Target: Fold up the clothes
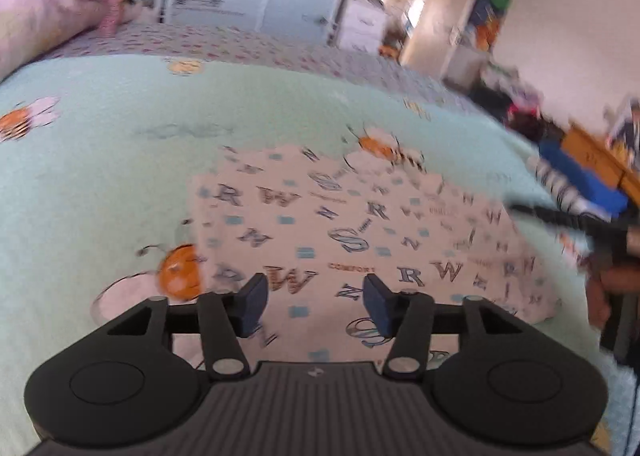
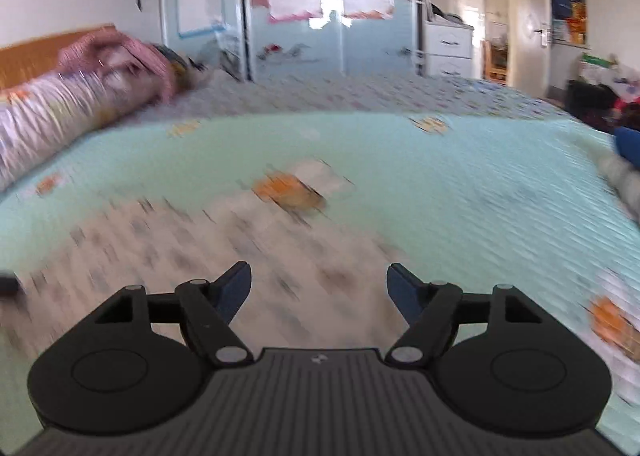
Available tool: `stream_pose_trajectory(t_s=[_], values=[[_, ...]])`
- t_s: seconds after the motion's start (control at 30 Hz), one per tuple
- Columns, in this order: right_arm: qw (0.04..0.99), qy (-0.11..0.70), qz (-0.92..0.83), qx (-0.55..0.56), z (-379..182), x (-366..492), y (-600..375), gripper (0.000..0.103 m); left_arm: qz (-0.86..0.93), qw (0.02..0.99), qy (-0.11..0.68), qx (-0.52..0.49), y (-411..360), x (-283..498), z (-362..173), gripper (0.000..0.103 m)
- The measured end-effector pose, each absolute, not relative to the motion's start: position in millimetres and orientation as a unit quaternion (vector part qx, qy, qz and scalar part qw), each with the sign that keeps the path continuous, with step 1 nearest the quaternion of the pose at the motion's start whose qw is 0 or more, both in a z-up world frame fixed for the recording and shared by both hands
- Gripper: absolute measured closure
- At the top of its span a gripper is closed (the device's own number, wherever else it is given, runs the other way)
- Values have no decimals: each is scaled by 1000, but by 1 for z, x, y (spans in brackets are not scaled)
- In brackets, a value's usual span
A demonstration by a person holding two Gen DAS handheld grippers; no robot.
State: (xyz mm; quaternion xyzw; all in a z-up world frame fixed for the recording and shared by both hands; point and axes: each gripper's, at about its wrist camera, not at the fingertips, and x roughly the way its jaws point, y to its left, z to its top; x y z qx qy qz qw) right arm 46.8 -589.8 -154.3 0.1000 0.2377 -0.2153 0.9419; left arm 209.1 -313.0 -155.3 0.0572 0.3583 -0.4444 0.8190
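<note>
Letter-print garment (image 1: 360, 240) lies folded flat on your mint bedspread (image 1: 100, 160) | your left gripper (image 1: 316, 304) jaws apart, empty above it | your right gripper (image 2: 318, 296) jaws wide, empty.

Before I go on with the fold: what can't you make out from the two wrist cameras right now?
- Folded letter-print cloth: near edge hidden behind the left gripper, left wrist view.
- Same cloth, right wrist view: print smeared by motion blur.
- Right gripper in the left wrist view: blurred and cut by the right edge.
- Pink bundle: too blurred to identify.
</note>
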Motion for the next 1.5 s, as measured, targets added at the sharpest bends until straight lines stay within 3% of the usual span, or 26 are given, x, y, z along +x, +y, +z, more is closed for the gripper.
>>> stream_pose_trajectory(t_s=[0.17, 0.3, 0.4, 0.6, 0.97, 1.27, 1.5], values=[[913, 334, -229, 57, -189, 101, -602, 28, -433, 818, 372, 73, -316, 207, -166, 47], [910, 279, -284, 115, -174, 49, -610, 27, -447, 822, 349, 53, -292, 187, -146, 42], [923, 251, -259, 136, -161, 14, -583, 27, -428, 821, 377, 26, -280, 177, -151, 40], [896, 300, -279, 171, -185, -42, -530, 23, -403, 809, 426, -42, -248, 143, -149, 40], [881, 244, -328, 239, -158, -169, -485, 20, -344, 815, 458, -91, -181, 96, -129, 39], [886, 255, -283, 264, -180, -178, -441, 19, -312, 796, 476, -207, -140, 106, -133, 38], [897, 263, -266, 235, -173, -166, -427, 19, -276, 779, 472, -307, -170, 148, -158, 37]])
